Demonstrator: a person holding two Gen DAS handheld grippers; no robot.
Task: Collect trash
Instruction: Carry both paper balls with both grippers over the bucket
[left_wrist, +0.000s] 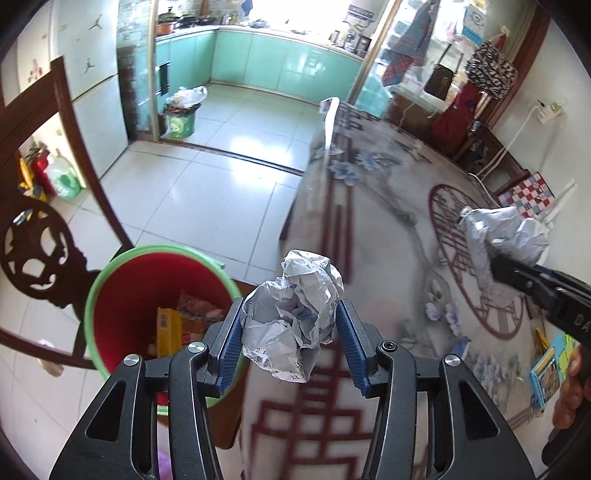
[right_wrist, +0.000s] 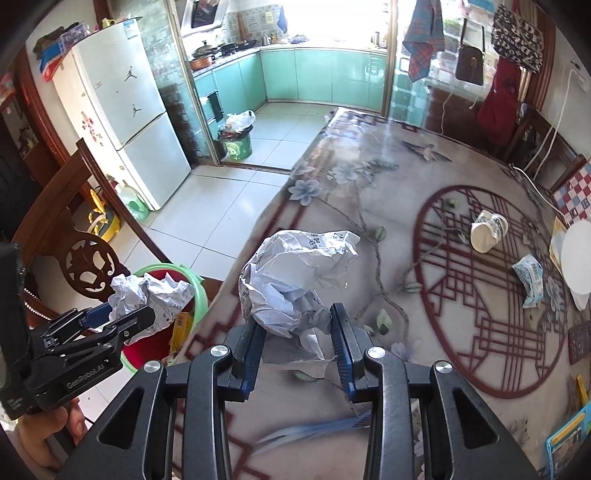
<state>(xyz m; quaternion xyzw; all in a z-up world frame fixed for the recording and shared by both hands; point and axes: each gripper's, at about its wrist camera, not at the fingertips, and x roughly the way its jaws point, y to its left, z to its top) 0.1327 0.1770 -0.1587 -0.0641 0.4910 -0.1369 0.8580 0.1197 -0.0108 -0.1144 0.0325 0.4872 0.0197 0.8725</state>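
My left gripper (left_wrist: 290, 325) is shut on a crumpled paper ball (left_wrist: 295, 314), held over the table edge just right of the red bin with a green rim (left_wrist: 122, 295). The same ball (right_wrist: 151, 295) shows in the right wrist view, in front of the bin (right_wrist: 192, 291). My right gripper (right_wrist: 297, 328) is shut on a larger crumpled paper wad (right_wrist: 295, 273) above the table. That wad (left_wrist: 506, 240) also appears at the right of the left wrist view. On the table lie a tipped paper cup (right_wrist: 487, 230) and a crushed wrapper (right_wrist: 530, 278).
The floral tablecloth (right_wrist: 369, 192) covers the table. A carved wooden chair (left_wrist: 40, 251) stands beside the bin, which holds yellow and orange packaging (left_wrist: 170, 328). A second full bin (right_wrist: 236, 142) sits at the kitchen doorway. A fridge (right_wrist: 122, 122) stands left. A colourful booklet (left_wrist: 550, 362) lies near the table's edge.
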